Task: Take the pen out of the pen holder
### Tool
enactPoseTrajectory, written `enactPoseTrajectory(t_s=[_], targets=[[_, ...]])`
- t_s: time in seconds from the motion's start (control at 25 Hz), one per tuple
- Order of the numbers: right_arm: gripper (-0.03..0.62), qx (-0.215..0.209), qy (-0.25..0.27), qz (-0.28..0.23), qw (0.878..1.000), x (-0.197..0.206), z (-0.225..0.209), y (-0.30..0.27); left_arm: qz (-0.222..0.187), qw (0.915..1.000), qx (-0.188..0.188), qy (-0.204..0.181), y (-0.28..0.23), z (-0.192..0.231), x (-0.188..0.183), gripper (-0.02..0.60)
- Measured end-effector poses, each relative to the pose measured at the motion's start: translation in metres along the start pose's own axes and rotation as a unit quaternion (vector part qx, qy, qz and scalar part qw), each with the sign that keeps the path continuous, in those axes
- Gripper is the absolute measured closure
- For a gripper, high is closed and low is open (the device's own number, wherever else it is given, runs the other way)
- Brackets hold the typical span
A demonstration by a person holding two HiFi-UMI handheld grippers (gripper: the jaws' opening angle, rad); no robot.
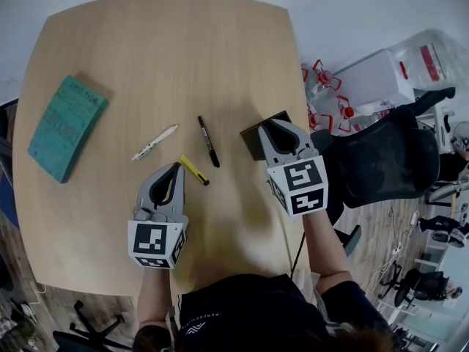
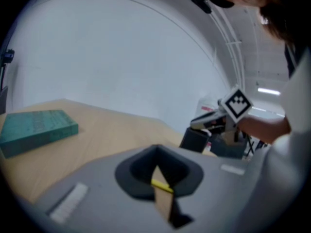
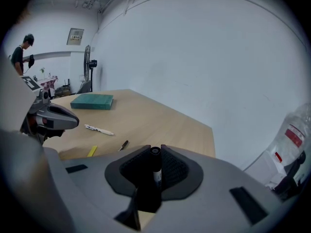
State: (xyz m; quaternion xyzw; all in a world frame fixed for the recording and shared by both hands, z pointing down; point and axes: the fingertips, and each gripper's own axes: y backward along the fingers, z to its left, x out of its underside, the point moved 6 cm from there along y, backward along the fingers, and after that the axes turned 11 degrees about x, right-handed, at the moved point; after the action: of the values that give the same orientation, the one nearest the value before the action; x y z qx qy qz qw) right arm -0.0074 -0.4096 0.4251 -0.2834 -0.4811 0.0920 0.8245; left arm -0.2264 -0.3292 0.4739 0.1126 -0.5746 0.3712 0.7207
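The black pen (image 3: pixel 155 165) stands on end, its long axis running straight up and down, capped end uppermost and a pale label on the barrel just below the cap. Its lower end drops into a dark shape under the jaws, where the black pen holder (image 1: pixel 256 139) sits near the right edge of the wooden table (image 1: pixel 161 64). From the head view the pen itself is covered by the gripper above it.

The right gripper (image 3: pixel 154 150) comes at the pen from the person's side, tilted down over the holder. Its jaws are drawn in narrow, with the pen dead centre between them. One ribbed pad lies against each side of the barrel, and the cap reaches the level of the jaw tips. In the head view this gripper (image 1: pixel 272 126) covers most of the holder, leaving only its far and left edges showing.

The left gripper (image 1: pixel 176 167) is held low over the table, well apart from the holder. Its tips are together and nothing is gripped. Through the slot behind the tips, the left gripper view shows a sliver of table and a strip of the yellow highlighter (image 1: pixel 194 169), which lies on the wood just right of those tips.

Further out on the table lie a black marker (image 1: pixel 209 141) and a white pen (image 1: pixel 154 142). A teal book (image 1: pixel 66 127) lies near the left edge.
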Motion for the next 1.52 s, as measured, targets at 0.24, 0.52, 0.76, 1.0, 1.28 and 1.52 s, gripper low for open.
enactPoseTrajectory(t_s=[0.24,0.52,0.76,1.0,1.28,1.52], targets=[[0.537,0.014,-0.014,-0.040,0.999,-0.011,-0.009,0.027,-0.014,0.9998,-0.009,-0.006,0.013,-0.010,-0.007,0.577],[0.537,0.015,-0.022,-0.096,0.995,-0.016,-0.023,0.064,-0.028,0.9991,-0.021,-0.024,0.025,-0.044,-0.021,0.577],[0.537,0.004,-0.021,-0.144,0.989,-0.019,-0.029,0.101,-0.040,0.9975,-0.039,-0.044,0.041,-0.078,-0.036,0.577],[0.537,-0.013,-0.025,-0.190,0.981,-0.024,-0.029,0.138,-0.053,0.9948,-0.056,-0.066,0.059,-0.109,-0.048,0.577],[0.537,-0.038,-0.034,-0.219,0.974,-0.018,-0.021,0.166,-0.068,0.9913,-0.076,-0.083,0.079,-0.130,-0.055,0.577],[0.537,-0.057,-0.055,-0.231,0.970,-0.005,-0.019,0.181,-0.072,0.9888,-0.092,-0.094,0.091,-0.145,-0.056,0.577]])
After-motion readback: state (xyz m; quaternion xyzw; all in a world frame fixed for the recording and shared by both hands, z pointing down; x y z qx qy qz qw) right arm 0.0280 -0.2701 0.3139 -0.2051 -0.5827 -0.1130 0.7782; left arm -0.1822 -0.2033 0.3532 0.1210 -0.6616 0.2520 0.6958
